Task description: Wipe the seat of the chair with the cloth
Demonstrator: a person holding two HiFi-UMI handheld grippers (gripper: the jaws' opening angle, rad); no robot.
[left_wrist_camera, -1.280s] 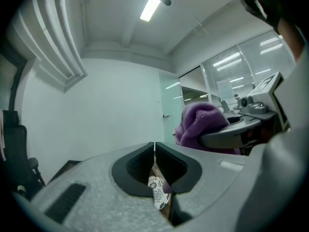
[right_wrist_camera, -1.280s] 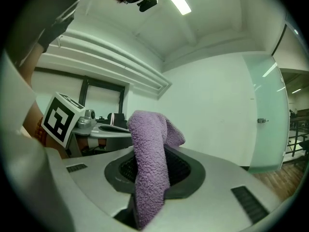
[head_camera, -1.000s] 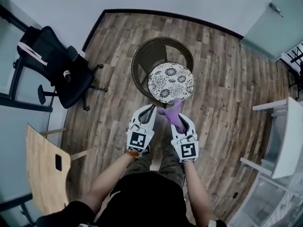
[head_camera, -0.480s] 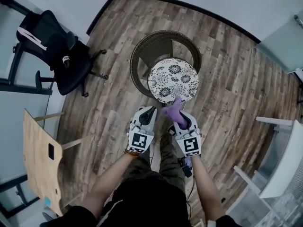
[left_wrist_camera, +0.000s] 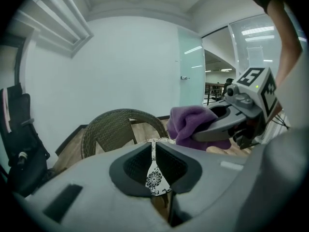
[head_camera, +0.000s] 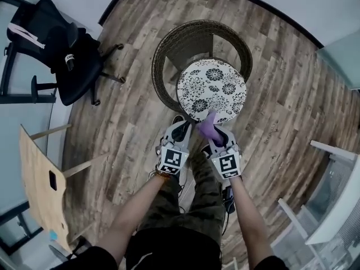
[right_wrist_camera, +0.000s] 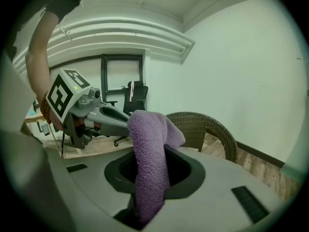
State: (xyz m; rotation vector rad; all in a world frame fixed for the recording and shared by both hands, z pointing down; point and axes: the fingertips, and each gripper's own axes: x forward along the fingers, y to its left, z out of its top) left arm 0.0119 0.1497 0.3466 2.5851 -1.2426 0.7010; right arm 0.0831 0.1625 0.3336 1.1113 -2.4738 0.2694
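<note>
Purple cloth (head_camera: 207, 129) was clamped in the right gripper (head_camera: 213, 134), jaws closed on it. Its long axis ran along the jaws and out past the tips, pointing forward at the chair (head_camera: 163, 61). In the right gripper view the cloth came up from between the jaws as a thick roll and flopped over at the top.

The left gripper (head_camera: 181, 126) sat just beside the right one, on its left. Its jaws were closed to a thin slit with nothing in them; only the floral pattern of the seat (head_camera: 220, 82) showed through the gap.

Key relation: the round patterned seat lay straight ahead of both grippers and below them, in the open front of the wicker chair, backrest on the far side. In the head view the cloth's free end overlapped the seat's near edge. I couldn't tell from any view whether it touched the cushion or hung above it. The right gripper was the nearer one and lined up with the seat's near edge, slightly left of its middle. The left gripper pointed more at the seat's left rim and the wooden floor (head_camera: 126, 128).

My read: wiping hadn't begun. The next move would likely be forward and down with the right gripper to lay the cloth flat on the cushion. The left one seemed to have no job. A black office chair (head_camera: 72, 63) stood well apart at far left, not involved.
</note>
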